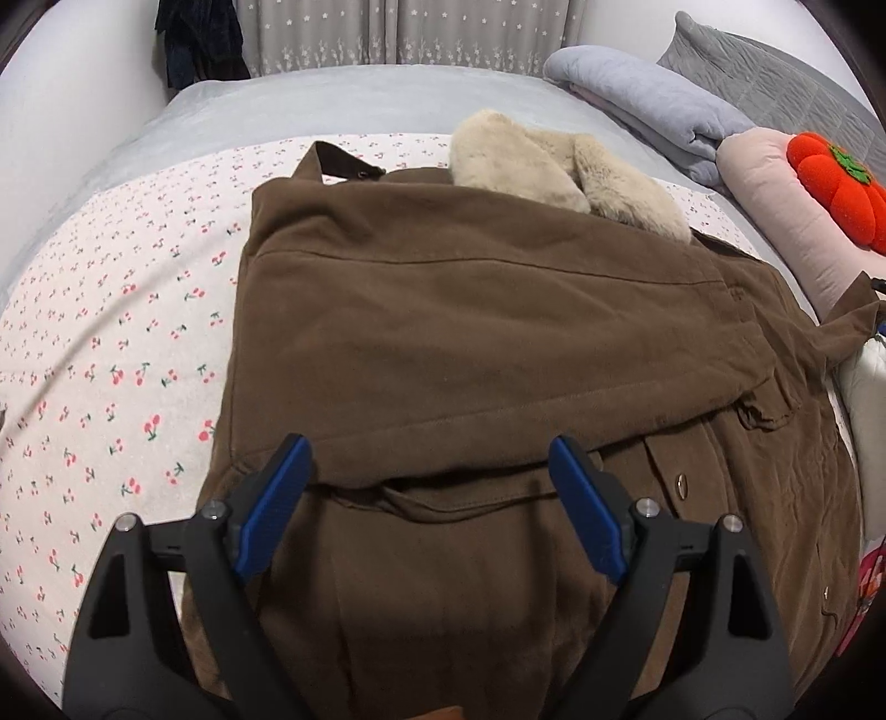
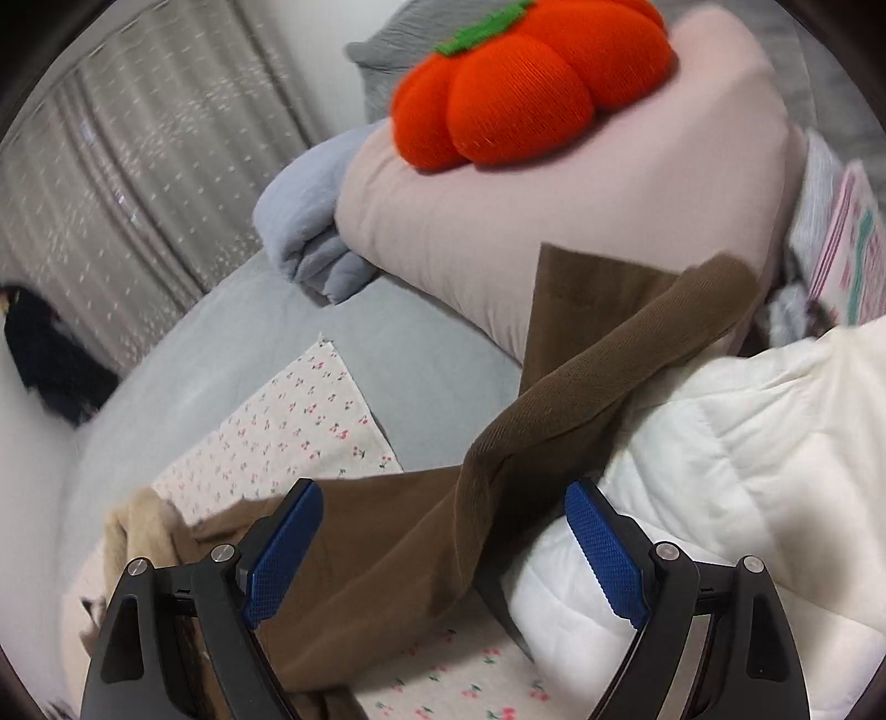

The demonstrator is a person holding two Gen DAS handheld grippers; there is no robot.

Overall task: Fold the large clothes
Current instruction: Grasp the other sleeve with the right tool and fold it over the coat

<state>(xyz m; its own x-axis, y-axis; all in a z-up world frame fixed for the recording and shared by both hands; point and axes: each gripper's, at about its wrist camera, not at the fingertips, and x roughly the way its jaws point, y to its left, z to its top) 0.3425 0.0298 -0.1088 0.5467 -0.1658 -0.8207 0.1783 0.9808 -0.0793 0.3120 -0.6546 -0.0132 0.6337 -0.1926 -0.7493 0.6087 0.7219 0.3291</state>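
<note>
A large brown coat (image 1: 470, 332) with a cream fur collar (image 1: 554, 166) lies on a cherry-print sheet (image 1: 111, 332) on the bed, one sleeve folded across its body. My left gripper (image 1: 429, 459) is open and empty, hovering just over the coat's lower part. In the right wrist view the coat's other sleeve (image 2: 581, 387) stretches out over a white quilt (image 2: 747, 471) toward a pink pillow (image 2: 498, 232). My right gripper (image 2: 443, 504) is open with the sleeve lying between its blue pads, not pinched.
An orange pumpkin cushion (image 2: 520, 83) sits on the pink pillow. A folded grey-blue blanket (image 1: 637, 94) and grey pillow (image 1: 775, 83) lie at the bed's far right. Curtains (image 1: 398, 33) and dark clothing (image 1: 199, 39) hang behind the bed. The grey bedsheet (image 1: 277, 105) lies beyond.
</note>
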